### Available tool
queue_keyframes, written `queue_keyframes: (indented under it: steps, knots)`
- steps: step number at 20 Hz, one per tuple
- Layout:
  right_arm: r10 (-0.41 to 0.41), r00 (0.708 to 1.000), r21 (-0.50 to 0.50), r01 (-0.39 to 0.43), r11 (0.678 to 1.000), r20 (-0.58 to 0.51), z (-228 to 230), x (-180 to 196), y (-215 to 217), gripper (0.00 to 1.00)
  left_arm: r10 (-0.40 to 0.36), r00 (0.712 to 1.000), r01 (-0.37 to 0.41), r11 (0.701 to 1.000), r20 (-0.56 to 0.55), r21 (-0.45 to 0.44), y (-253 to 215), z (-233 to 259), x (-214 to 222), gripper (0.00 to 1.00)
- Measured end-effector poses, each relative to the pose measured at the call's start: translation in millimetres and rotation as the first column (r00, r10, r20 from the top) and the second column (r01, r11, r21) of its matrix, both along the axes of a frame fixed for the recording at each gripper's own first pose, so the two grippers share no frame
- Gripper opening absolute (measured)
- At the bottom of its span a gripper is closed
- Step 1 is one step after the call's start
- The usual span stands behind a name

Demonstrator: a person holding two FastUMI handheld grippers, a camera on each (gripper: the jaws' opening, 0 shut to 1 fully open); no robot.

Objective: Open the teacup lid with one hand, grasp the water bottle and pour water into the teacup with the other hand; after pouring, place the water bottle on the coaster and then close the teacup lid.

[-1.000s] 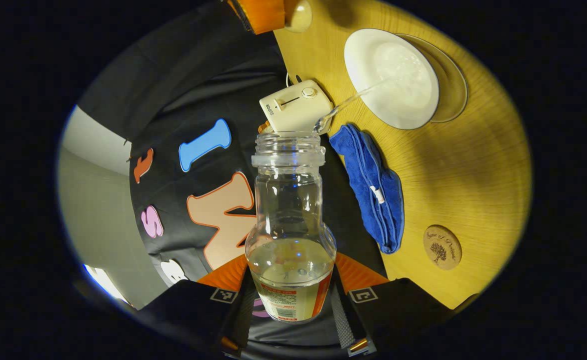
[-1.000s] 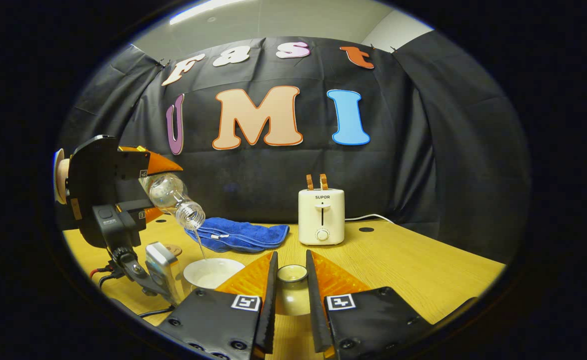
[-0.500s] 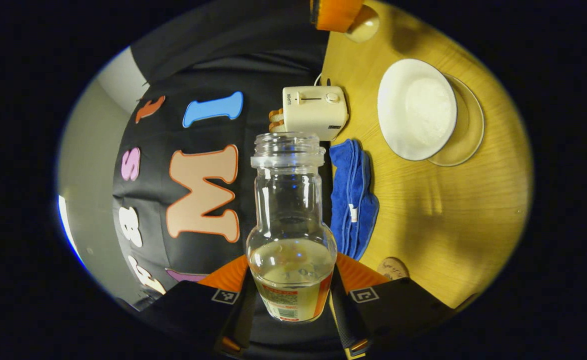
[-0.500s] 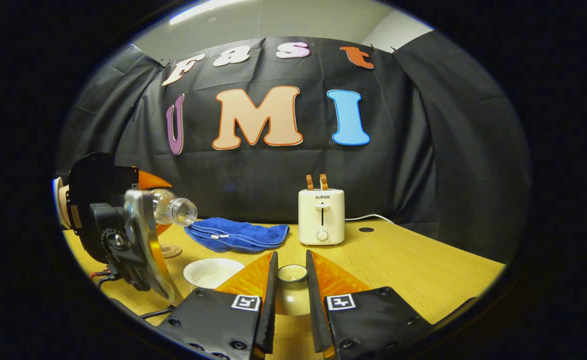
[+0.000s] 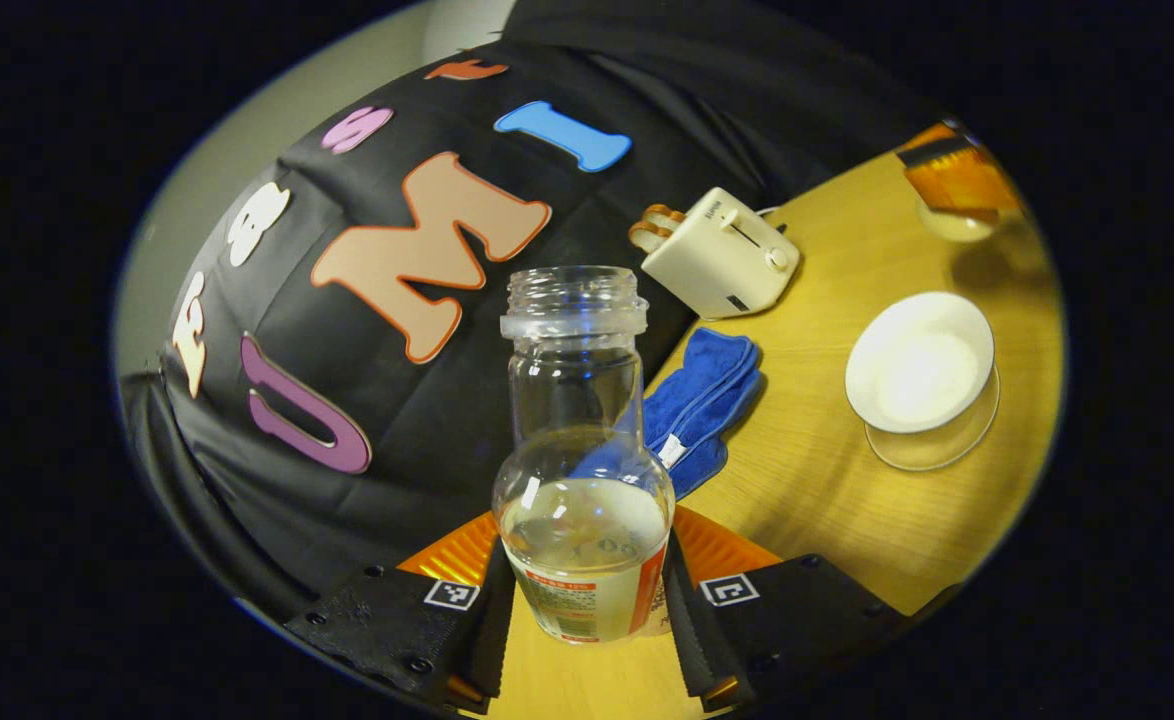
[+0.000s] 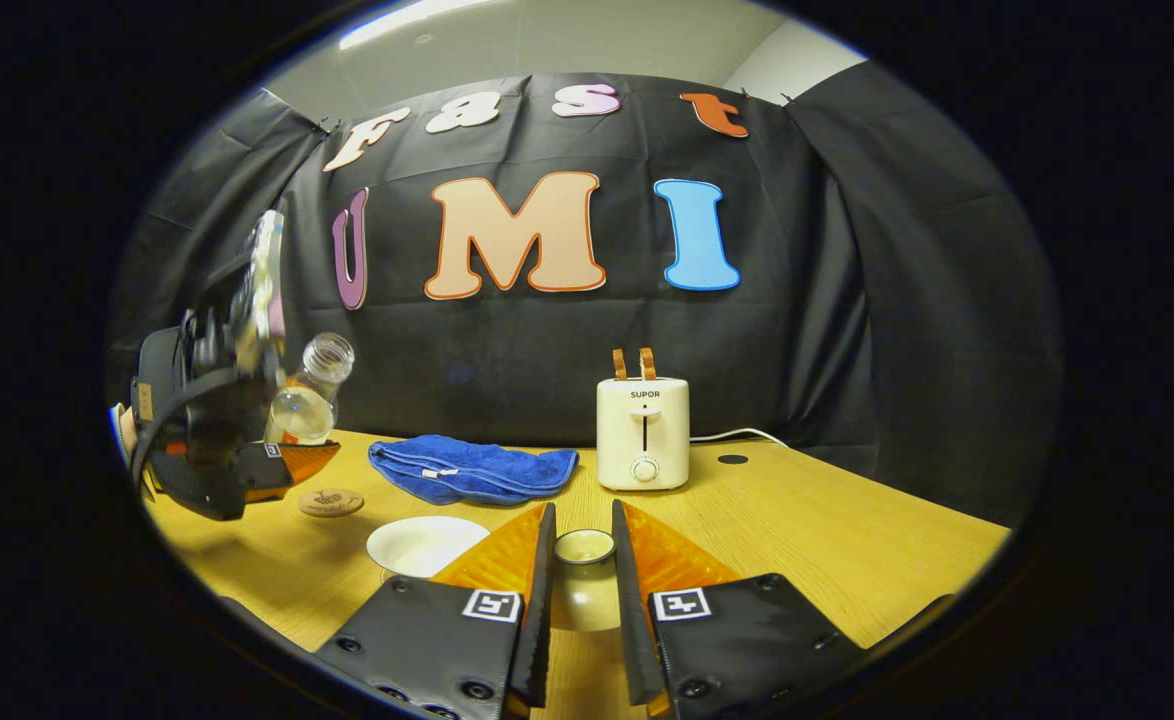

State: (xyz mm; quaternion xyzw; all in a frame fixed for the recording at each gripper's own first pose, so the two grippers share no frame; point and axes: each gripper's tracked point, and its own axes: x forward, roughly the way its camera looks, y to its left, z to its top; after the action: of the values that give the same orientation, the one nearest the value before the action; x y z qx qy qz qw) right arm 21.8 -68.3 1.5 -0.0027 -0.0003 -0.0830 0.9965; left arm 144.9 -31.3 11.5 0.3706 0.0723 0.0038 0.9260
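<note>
1. Left gripper view: my left claw is closed on the water bottle, both fingers pressed against its labelled base. The bottle's long axis runs straight out from the claw, its open mouth pointing away, and water sits in the lower part. The teacup stands uncovered on its saucer on the table, off to the right of the bottle's mouth and holding water. I judge the pouring finished.

2. Right gripper view: my right claw is closed around the teacup lid, holding it just beside the cup. The coaster lies on the table near the blue cloth, just under my left claw, which holds the bottle tilted but nearly upright. The left claw is much the nearer to the coaster, so the bottle needs to go straight down onto it.
</note>
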Motion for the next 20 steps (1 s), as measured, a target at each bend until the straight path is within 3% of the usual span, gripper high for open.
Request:
queue_keyframes:
  steps: [6, 12, 17, 20]
  knots:
    - [0.000, 1.000, 0.001, 0.000, 1.000, -0.001, -0.2, -0.2, -0.2, 0.34, 0.055, 0.998, -0.047, 0.961, 0.021, -0.274, 27.3, 3.5, 1.1, 0.64]
    - [0.000, 1.000, 0.001, 0.000, 1.000, -0.001, -0.1, 0.1, -0.2, 0.34, 0.120, 0.993, -0.096, 0.850, 0.014, -0.517, 57.5, -12.7, 9.3, 0.64]
    - [0.001, 1.000, 0.001, -0.001, 1.000, -0.001, 0.6, 0.1, 0.1, 0.34, 0.128, 0.992, -0.099, 0.779, 0.003, -0.619, 61.9, -23.6, 18.6, 0.65]
    - [0.001, 1.000, 0.000, -0.001, 1.000, -0.001, 0.1, 0.0, -0.3, 0.34, 0.130, 0.991, -0.105, 0.764, -0.007, -0.637, 61.1, -28.7, 25.5, 0.65]
